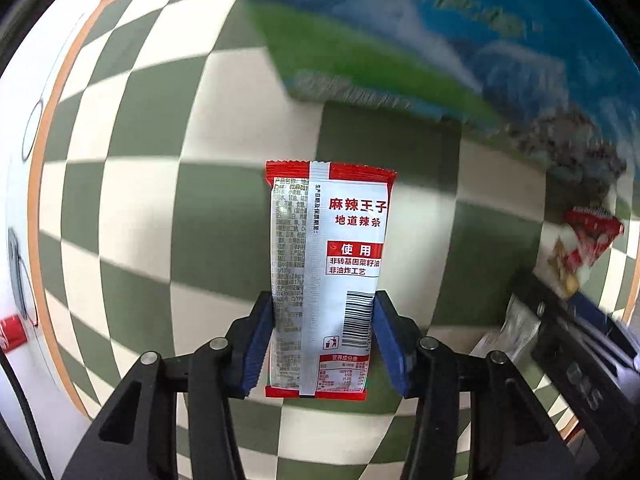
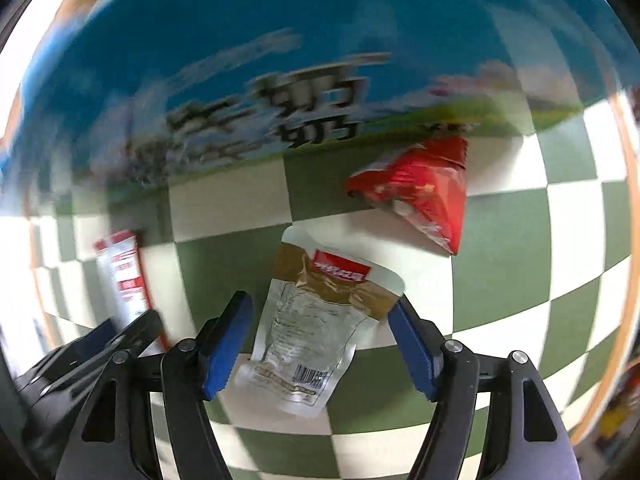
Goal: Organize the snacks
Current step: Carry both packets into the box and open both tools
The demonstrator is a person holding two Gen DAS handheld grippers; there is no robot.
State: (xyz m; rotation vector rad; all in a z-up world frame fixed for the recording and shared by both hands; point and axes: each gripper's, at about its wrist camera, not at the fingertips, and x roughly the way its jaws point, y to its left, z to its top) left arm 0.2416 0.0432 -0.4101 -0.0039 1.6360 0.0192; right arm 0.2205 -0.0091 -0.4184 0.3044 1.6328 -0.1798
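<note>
— Red-and-white spicy-strip packet (image 1: 326,276) sits between the left gripper (image 1: 324,344) pads, pinched at its lower half. A thin grip could let the slick foil slide out.
— And the right gripper (image 2: 320,344)?
— Spread around the clear-and-gold pouch (image 2: 316,332), not yet pressing; it might nudge it toward the red triangular bag (image 2: 420,188) at one o'clock, by the blue milk carton (image 2: 280,60).

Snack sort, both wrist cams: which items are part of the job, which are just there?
Job:
- spicy strip packet, between left gripper pads
- clear and gold pouch, between open right gripper fingers
- red triangular snack bag
- blue and green milk carton box, possibly the container

Just there:
- checkered tablecloth
- white table beyond it
</note>
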